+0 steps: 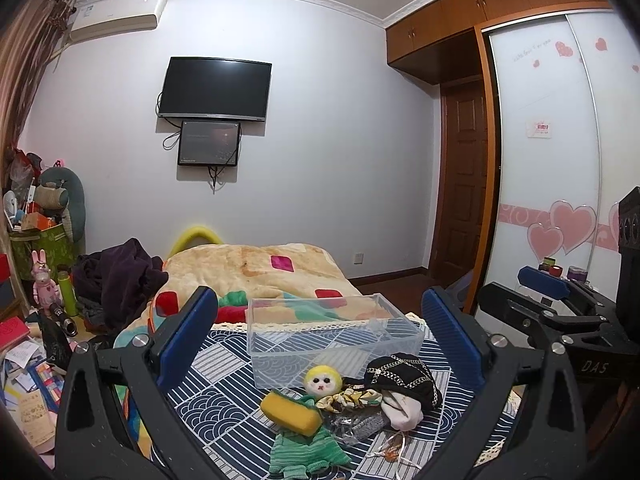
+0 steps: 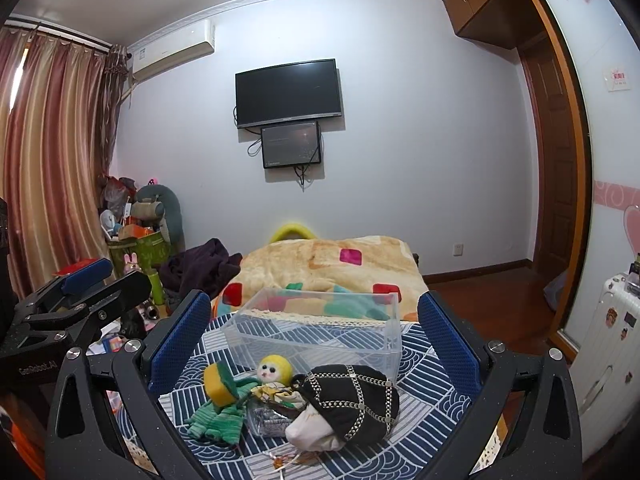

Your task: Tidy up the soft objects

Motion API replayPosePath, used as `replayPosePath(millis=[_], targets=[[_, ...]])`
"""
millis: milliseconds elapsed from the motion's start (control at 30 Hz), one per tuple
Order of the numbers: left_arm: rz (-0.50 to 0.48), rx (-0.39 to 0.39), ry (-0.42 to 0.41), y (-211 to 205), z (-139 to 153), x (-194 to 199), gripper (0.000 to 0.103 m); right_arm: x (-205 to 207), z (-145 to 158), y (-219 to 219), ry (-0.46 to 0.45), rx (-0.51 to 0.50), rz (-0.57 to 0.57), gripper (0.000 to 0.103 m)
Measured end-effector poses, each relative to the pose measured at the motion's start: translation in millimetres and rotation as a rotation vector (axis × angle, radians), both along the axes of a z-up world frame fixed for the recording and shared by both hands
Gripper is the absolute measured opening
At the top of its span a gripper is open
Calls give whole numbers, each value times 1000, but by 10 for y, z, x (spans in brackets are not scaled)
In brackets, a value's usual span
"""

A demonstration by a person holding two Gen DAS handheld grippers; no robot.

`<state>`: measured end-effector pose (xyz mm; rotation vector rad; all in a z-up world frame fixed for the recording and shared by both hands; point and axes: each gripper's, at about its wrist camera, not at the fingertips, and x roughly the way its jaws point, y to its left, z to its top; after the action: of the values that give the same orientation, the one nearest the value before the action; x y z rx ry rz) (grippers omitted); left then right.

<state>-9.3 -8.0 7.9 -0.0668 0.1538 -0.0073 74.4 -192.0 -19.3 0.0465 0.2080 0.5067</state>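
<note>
Right wrist view. Right gripper [image 2: 316, 332] with jaws spread wide, holding nothing, above a patterned cloth [image 2: 432, 420]. On the cloth: clear box [image 2: 320, 332]; in front of it doll [image 2: 248, 388], sponge [image 2: 218, 384], black cap [image 2: 356, 400]. Left gripper [image 2: 86, 276] at left edge.

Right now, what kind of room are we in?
It looks like a bedroom. There's a bed with a fluffy patterned blanket, a big wardrobe with pink hearts on its sliding doors, and a TV on the wall. The toys and a clear box sit on the patterned cloth in front.
</note>
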Motion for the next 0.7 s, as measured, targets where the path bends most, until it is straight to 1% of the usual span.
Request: replayPosePath(millis=[700], targets=[[-1,-4,-2,8,17,-12,103,-11,5,-2,-2,0,3,103]])
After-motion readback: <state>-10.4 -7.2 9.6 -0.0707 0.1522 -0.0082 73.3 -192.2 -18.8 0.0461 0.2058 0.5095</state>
